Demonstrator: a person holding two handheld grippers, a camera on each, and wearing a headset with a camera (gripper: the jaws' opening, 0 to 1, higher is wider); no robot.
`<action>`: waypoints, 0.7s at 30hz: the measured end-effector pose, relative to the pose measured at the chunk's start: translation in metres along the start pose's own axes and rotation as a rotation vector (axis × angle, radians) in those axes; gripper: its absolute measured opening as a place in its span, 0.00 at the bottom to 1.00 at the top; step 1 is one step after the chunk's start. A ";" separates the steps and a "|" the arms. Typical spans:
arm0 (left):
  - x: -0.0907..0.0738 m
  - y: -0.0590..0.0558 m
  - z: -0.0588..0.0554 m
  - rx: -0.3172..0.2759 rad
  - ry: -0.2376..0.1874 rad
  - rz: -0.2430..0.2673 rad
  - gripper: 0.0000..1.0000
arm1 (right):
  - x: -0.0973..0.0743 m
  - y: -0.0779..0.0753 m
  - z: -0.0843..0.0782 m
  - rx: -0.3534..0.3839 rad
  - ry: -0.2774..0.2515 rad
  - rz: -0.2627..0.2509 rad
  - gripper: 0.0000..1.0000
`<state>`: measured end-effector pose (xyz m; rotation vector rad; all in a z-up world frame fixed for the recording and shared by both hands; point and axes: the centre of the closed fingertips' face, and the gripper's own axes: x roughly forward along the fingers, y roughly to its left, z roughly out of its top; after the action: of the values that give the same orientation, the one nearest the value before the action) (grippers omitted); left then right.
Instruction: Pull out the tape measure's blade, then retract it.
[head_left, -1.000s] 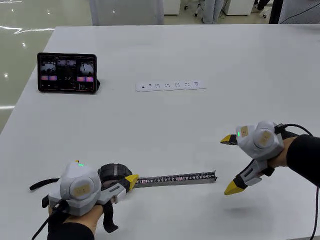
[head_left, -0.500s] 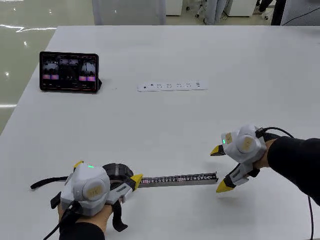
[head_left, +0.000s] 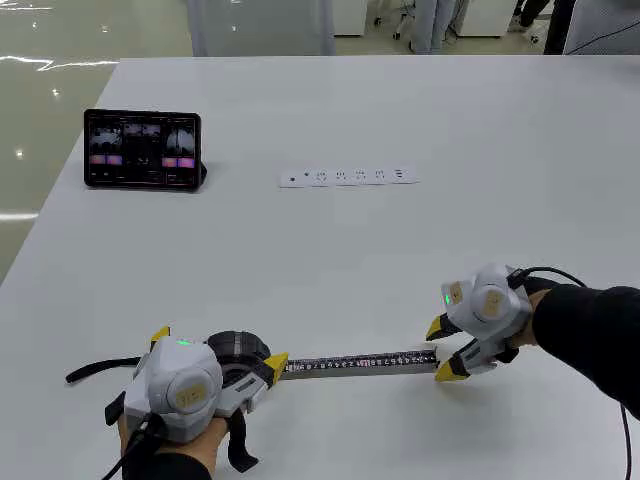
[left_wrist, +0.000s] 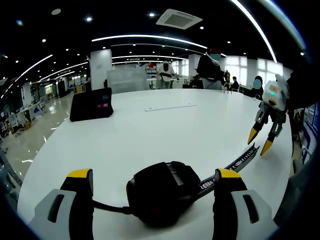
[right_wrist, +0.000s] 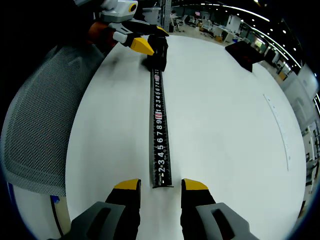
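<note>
The tape measure's black case (head_left: 237, 352) lies on the white worktop (head_left: 450, 130), between the two jaws of the left gripper (head_left: 218, 348). In the left gripper view those jaws stand wide apart on either side of the case (left_wrist: 165, 192), released rather than clamped, with clear worktop showing between the case and the jaw on the view's left. A black strap (left_wrist: 107, 206) runs from the case toward that jaw.

The blade (head_left: 358, 362) is drawn out flat on the worktop, leaving the case just beside the other left jaw and running straight away to the right gripper (head_left: 441, 351).

In the right gripper view the blade (right_wrist: 159, 135) stretches directly ahead of the jaws, numbered face up, to the case (right_wrist: 159, 47) at its far end. Its free end rests between the yellow tips of the right gripper (right_wrist: 161, 185). These jaws are parted too, with a narrow gap on each side of the blade, so they straddle it without pinching.

Well beyond both sets of jaws, a tablet (head_left: 143, 150) stands propped with its screen lit, and a white power strip (head_left: 348, 176) lies flat.
</note>
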<state>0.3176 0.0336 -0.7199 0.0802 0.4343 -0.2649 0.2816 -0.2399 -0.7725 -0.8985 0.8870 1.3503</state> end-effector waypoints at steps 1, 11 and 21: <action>0.000 0.000 0.001 0.001 -0.003 0.000 0.99 | 0.000 0.001 0.000 0.000 -0.001 0.003 0.27; 0.000 0.000 0.002 -0.009 -0.013 0.003 0.99 | 0.006 0.002 -0.002 0.044 0.025 0.010 0.12; 0.003 -0.001 -0.006 -0.086 0.018 0.024 0.86 | 0.006 0.001 -0.001 0.003 0.078 0.020 0.11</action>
<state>0.3172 0.0333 -0.7266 0.0037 0.4614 -0.2217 0.2809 -0.2383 -0.7786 -0.9478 0.9598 1.3376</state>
